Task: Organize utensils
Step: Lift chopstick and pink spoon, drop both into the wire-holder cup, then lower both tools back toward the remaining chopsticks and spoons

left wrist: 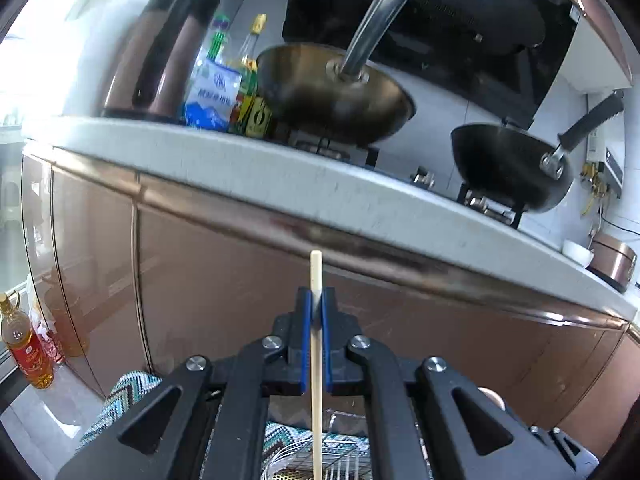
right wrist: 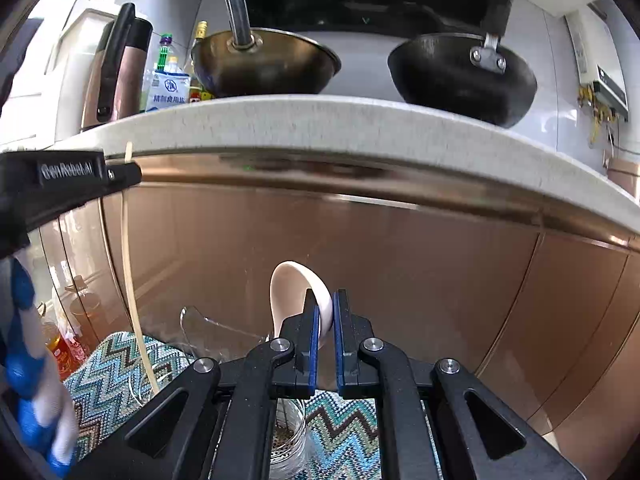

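My left gripper (left wrist: pixel 317 300) is shut on a pale wooden chopstick (left wrist: pixel 316 360) that stands upright between its blue pads, its top end above the fingertips. The same chopstick (right wrist: pixel 130 280) shows in the right wrist view, hanging down from the left gripper (right wrist: pixel 120 172) towards a metal rack. My right gripper (right wrist: pixel 325 304) is shut on a white ceramic spoon (right wrist: pixel 292 292), bowl end up. Below both grippers a wire utensil rack (left wrist: pixel 340 464) and a perforated metal holder (right wrist: pixel 288 444) sit on a zigzag-patterned mat (right wrist: pixel 108 376).
A stone countertop edge (left wrist: pixel 280 168) runs above, over brown cabinet doors (right wrist: pixel 400 260). On it stand a brass wok (left wrist: pixel 332 92), a black wok (left wrist: pixel 512 168), a kettle (left wrist: pixel 160 48), a salt bag and bottles. An oil bottle (left wrist: pixel 28 356) stands on the floor at left.
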A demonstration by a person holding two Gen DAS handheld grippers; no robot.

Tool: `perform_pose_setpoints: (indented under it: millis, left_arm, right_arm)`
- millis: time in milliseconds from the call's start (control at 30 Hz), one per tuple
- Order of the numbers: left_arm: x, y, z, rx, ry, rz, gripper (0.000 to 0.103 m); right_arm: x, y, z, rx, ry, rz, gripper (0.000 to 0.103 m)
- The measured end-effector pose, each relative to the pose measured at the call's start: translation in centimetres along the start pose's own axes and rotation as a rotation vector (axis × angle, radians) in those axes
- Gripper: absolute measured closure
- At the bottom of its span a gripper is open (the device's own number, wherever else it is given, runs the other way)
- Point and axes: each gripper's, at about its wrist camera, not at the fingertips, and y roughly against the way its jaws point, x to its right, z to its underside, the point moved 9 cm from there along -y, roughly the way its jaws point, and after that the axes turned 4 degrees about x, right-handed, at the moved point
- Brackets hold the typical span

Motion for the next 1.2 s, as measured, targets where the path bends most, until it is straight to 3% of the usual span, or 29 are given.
perform_pose_setpoints:
  millis: [467, 533, 567, 600, 667, 733, 1000, 1200]
  left_arm:
    - [-0.9, -1.2, 3.0, 0.065, -0.043, -0.069, 0.097]
    - [-0.9, -1.1, 3.3, 0.057, -0.054, -0.063, 0.097]
    - [-0.9, -0.9, 3.3, 0.052, -0.057, -0.060, 0.094]
    - [-1.0, -0.6, 3.2, 0.045, -0.059, -0.053, 0.090]
    - [-1.0, 0.1, 2.7, 0.047, -0.063, -0.046, 0.079]
    - [-1.1, 1.6, 1.4, 0.065, -0.069, -0.042, 0.070]
    - [-3.0, 9.9, -4.6, 0.127, -0.183, -0.089, 0.067]
    - [-6.5, 15.8, -6.2, 0.017, -0.203, -0.095, 0.067]
  right_arm:
    - [-1.1, -0.9, 3.3, 0.000, 0.024, 0.008, 0.093]
    - [-1.1, -0.9, 3.5, -0.004, 0.019, -0.001, 0.086]
    - [-1.0, -0.8, 3.7, -0.008, 0.011, -0.009, 0.078]
    - [-1.0, -0.6, 3.6, -0.006, 0.003, -0.015, 0.070]
    - [-0.9, -0.1, 3.3, 0.005, -0.002, -0.013, 0.068]
    - [-0.7, 1.0, 2.4, 0.020, -0.001, -0.009, 0.068]
    - [-0.5, 7.3, -1.4, 0.081, 0.014, -0.013, 0.068]
    - [-0.9, 13.6, -3.5, 0.099, 0.000, -0.060, 0.068]
